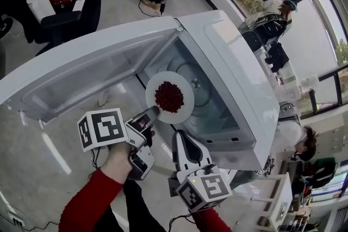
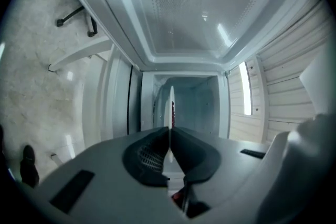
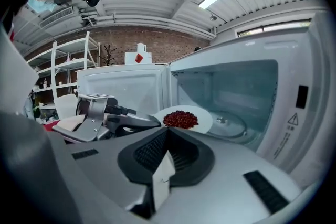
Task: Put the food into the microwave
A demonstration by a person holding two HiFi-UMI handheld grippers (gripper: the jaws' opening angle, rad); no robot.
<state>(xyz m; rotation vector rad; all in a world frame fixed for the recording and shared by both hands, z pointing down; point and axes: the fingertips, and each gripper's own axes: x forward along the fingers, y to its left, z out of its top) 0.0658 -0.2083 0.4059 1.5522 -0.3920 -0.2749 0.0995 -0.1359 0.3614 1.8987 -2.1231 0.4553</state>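
A white plate [image 1: 156, 84] heaped with red food [image 1: 169, 96] hangs at the mouth of the open microwave [image 1: 244, 79], just in front of its glass turntable [image 1: 204, 89]. My left gripper [image 1: 154, 111] is shut on the plate's near rim. In the left gripper view the plate [image 2: 170, 107] shows edge-on between the closed jaws of the left gripper [image 2: 169, 131]. The right gripper [image 1: 182, 136] sits below the microwave's front, shut and holding nothing. The right gripper view shows the plate [image 3: 202, 119], the food [image 3: 180, 119] and the turntable [image 3: 228, 126] beyond the right gripper [image 3: 168, 131].
The microwave door [image 1: 92, 73] stands swung wide to the left. A black office chair [image 1: 70, 8] is behind it. One person [image 1: 266, 19] stands at the right by the windows, and another person [image 1: 296, 136] is lower right. White shelves [image 3: 58, 60] stand at the left in the right gripper view.
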